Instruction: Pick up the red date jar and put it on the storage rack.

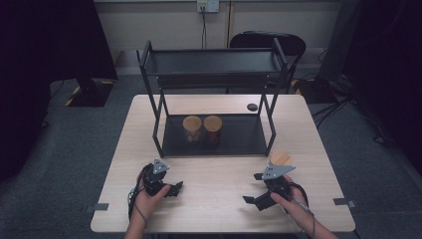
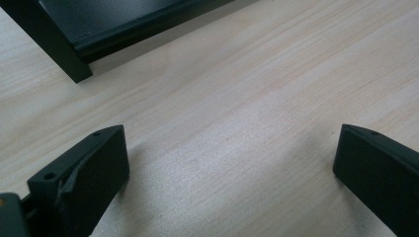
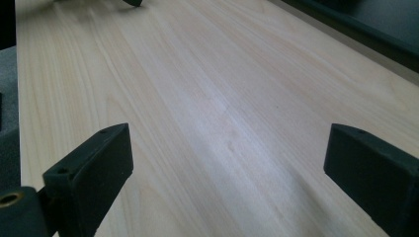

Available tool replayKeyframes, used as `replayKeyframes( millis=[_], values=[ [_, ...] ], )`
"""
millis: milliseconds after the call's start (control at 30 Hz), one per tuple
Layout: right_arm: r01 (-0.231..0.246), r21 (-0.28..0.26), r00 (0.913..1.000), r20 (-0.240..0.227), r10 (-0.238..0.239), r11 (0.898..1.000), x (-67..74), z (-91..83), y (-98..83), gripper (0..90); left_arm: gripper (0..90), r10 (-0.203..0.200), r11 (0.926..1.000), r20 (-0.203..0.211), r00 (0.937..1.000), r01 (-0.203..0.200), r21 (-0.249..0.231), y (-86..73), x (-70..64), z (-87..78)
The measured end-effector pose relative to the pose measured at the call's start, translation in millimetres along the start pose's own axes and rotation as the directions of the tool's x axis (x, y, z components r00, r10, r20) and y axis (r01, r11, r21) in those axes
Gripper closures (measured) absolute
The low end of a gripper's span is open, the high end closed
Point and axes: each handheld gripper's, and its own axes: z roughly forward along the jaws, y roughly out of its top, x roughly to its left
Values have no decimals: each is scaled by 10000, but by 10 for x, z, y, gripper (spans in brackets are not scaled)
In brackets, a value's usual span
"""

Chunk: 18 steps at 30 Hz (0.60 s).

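Observation:
My left gripper (image 1: 175, 189) rests low over the near left of the wooden table (image 1: 214, 169), held in a hand. Its jaws stand wide apart in the left gripper view (image 2: 232, 143), with bare wood between them. On the near right, my right gripper (image 1: 251, 188) points leftward across the table. Its jaws are also spread (image 3: 230, 138) and hold nothing. Two jars with wooden lids, one (image 1: 192, 125) beside the other (image 1: 212, 125), stand on the lower shelf of a black rack (image 1: 271, 132). A third wooden-lidded jar (image 1: 280, 159) stands on the table just behind the right gripper.
The rack's upper shelf (image 1: 214, 62) holds nothing I can see. Its front post (image 2: 54, 44) and lower shelf edge (image 3: 375, 29) lie close ahead of the grippers. A small black disc (image 1: 252, 106) lies at the table's back right. A chair (image 1: 268, 40) stands behind.

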Motion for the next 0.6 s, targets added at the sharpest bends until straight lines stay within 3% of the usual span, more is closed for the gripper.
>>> replayKeyframes(
  millis=[600],
  values=[
    [-97,42,9999,-44,97,9999,-63,-228,-165,40,3,-2,10000,-1,10000,2,-1,0,0,0]
  ],
)
